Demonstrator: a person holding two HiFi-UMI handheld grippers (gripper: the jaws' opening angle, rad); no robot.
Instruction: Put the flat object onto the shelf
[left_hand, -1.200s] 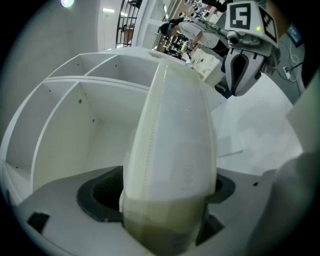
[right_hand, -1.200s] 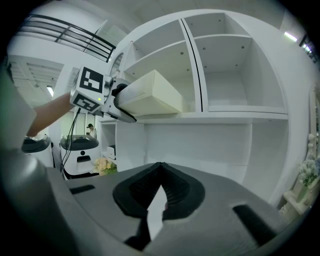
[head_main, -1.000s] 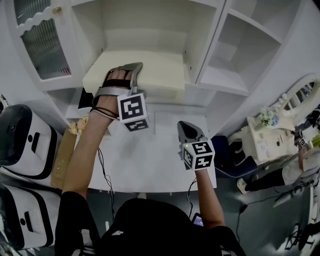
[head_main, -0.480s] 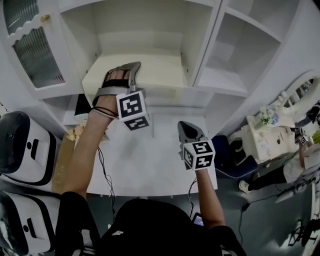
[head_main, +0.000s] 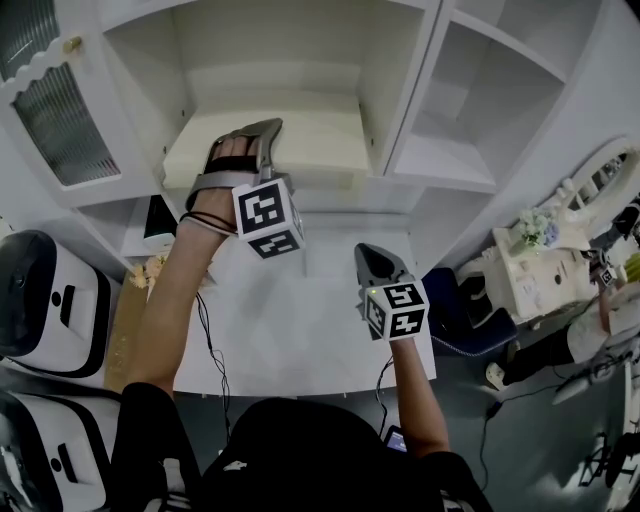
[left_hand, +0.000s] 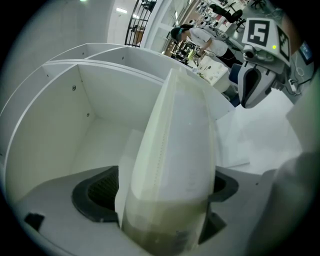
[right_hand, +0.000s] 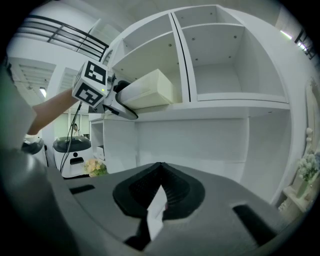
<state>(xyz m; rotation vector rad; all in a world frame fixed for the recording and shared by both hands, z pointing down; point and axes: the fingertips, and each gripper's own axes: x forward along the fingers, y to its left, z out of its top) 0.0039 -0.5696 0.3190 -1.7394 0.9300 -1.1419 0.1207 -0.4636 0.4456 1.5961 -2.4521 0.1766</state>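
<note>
The flat object, a thick cream pad (head_main: 310, 140), lies in the left compartment of the white shelf unit (head_main: 180, 60). Its front edge hangs a little past the shelf lip. My left gripper (head_main: 245, 150) straddles that front edge, one jaw above the pad and one below. In the left gripper view the pad (left_hand: 180, 150) fills the space between the jaws, which have just been opening and now stand wide. My right gripper (head_main: 376, 260) hangs lower, in front of the counter, shut. A thin white sliver (right_hand: 156, 210) shows where its pads meet. The right gripper view shows the pad (right_hand: 150, 90) and the left gripper (right_hand: 120, 102).
A bare compartment (head_main: 480, 90) lies right of the divider. A glass-fronted door (head_main: 50, 110) stands at the left. Below the shelves is a white counter (head_main: 300, 330). White and black machines (head_main: 40, 290) and flowers (head_main: 150, 270) stand at the left, ornate white furniture (head_main: 540, 270) at the right.
The left gripper and the pad have edged slightly further into the compartment. The right gripper has stayed where it was.
</note>
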